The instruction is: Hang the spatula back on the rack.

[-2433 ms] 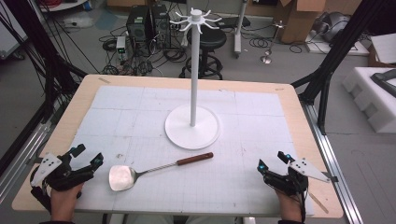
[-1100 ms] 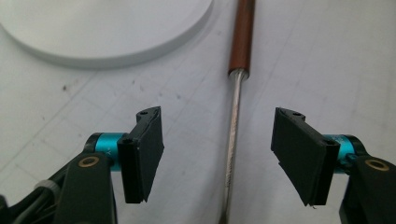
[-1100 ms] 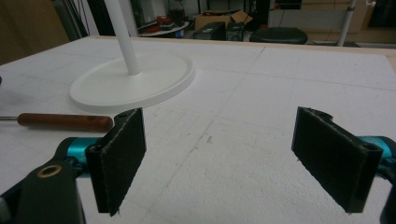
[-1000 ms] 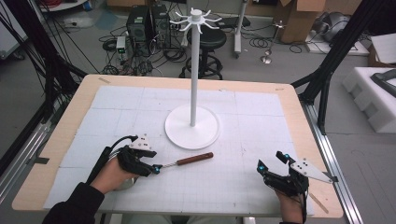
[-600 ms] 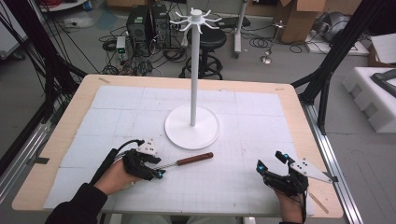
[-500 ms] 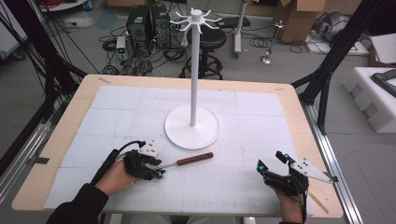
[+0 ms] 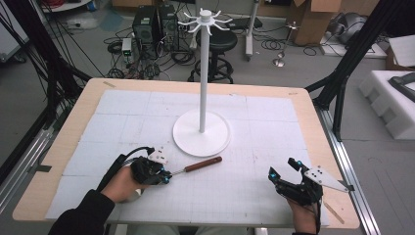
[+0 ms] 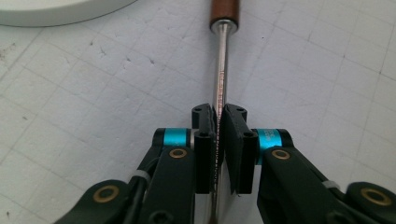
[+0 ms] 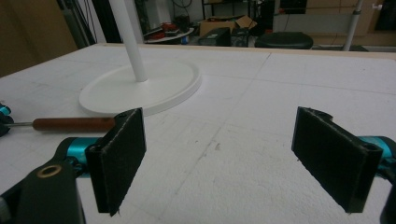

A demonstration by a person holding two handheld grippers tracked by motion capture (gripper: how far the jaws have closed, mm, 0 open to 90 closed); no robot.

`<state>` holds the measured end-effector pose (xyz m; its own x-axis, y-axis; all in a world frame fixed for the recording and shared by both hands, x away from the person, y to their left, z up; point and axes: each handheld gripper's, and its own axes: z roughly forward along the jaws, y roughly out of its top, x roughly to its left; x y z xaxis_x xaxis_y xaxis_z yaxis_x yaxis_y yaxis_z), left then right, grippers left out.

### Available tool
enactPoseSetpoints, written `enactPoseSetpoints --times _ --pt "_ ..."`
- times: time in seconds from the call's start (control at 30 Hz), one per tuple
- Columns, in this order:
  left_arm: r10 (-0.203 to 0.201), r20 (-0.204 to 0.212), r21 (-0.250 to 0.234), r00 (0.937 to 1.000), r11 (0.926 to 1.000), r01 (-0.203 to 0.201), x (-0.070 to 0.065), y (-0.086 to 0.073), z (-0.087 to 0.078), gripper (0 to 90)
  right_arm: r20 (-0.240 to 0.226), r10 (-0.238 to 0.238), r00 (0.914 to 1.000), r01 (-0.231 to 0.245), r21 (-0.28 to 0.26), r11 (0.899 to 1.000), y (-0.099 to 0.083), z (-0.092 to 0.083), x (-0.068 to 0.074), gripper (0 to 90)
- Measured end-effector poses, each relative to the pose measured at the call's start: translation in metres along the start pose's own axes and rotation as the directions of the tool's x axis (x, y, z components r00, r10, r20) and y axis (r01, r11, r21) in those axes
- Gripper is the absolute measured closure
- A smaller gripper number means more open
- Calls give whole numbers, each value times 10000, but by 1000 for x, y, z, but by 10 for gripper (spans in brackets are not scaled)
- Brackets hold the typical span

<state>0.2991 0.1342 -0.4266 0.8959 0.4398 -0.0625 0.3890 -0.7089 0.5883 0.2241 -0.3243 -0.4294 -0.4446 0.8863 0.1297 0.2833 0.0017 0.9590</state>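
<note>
The spatula's metal shank [image 8: 219,74] is pinched between the closed left gripper [image 8: 218,140] on the mat, unlifted, near the hook stand [image 7: 201,132]; the right gripper [image 9: 233,158] rests wide open, empty, hanging presumably remaining.

The left gripper [image 7: 164,175], near the tabletop's front edge left of centre, has its jaws clamped together; the right gripper [image 7: 285,170], near the front right corner, gapes wide.

The table [image 7: 73,127] has a pale wooden edge and a matt white, slightly gritty gridded sheet [image 7: 274,127] on top. The stand [image 7: 201,132] looks like smooth white painted metal or plastic. The spatula [image 8: 221,70] has a shiny metal shaft and a glossy brown wooden handle. Both gripper pads [image 9: 119,158] look like matt, rough black rubber.
</note>
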Motion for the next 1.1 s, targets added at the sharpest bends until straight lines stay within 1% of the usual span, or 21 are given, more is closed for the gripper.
enactPoseSetpoints --times 0.07,0.1,0.23,0.3,0.4,0.43,0.53,0.57,0.6,0.63,0.7,0.77,0.8,0.97,1.0,1.07,1.1 --pt "5 -10 -44 10000 10000 -5 0 0 0 839 -9 40 10000 -40 13 10000 0 0 0 167" --pt "23 -48 -160 10000 9999 -23 -1 -1 0 839 5 48 10000 -48 25 10000 0 0 -1 167" --pt "77 -109 -232 9999 9997 -79 -2 -2 -1 839 3 126 9999 -126 61 9999 -1 0 -1 167" --pt "180 -95 -250 9998 9995 -182 -2 -2 -2 840 4 115 9999 -115 58 9999 -1 0 -1 167" --pt "208 -124 -439 9997 9988 -214 -3 -3 -6 841 35 122 9999 -122 17 9999 -1 -1 -1 167" --pt "208 -146 -582 9997 9981 -216 -3 -4 -8 841 51 120 9999 -120 1 9999 -1 -1 -2 167" --pt "-53 -93 -1058 9999 9944 42 -4 -7 -14 841 26 159 9999 -159 15 9999 -1 -1 -2 167" --pt "-47 -117 -1123 9999 9937 34 -3 -7 -16 841 -20 168 9999 -167 17 9999 -1 0 -1 167" --pt "-46 -188 -1364 9998 9906 19 -4 -8 -21 841 -27 144 9999 -144 28 9999 -1 0 -1 167" --pt "-46 -188 -1364 9998 9906 19 -4 -8 -21 841 -27 144 9999 -144 28 9999 -1 0 -1 167" --pt "-125 -241 -1696 9996 9855 82 -5 -8 -26 841 -104 197 9998 -197 47 9998 -1 2 0 167" --pt "-263 -345 -2168 9991 9760 182 -6 -9 -34 841 -249 220 9994 -219 45 9997 0 4 2 167" --pt "-263 -345 -2168 9991 9760 182 -6 -9 -34 841 -249 220 9994 -219 45 9997 0 4 2 167" --pt "-337 -455 -2729 9984 9618 201 -8 -11 -44 841 -498 201 9986 -198 72 9998 2 8 8 167" --pt "-408 -493 -3002 9980 9536 241 -9 -11 -47 841 -558 219 9982 -217 41 9998 3 8 9 167" --pt "-467 -564 -3305 9973 9435 255 -10 -11 -51 841 -694 193 9974 -193 7 9998 5 9 11 167" --pt "-467 -564 -3305 9973 9435 255 -10 -11 -51 841 -694 193 9974 -193 7 9998 5 9 11 167"
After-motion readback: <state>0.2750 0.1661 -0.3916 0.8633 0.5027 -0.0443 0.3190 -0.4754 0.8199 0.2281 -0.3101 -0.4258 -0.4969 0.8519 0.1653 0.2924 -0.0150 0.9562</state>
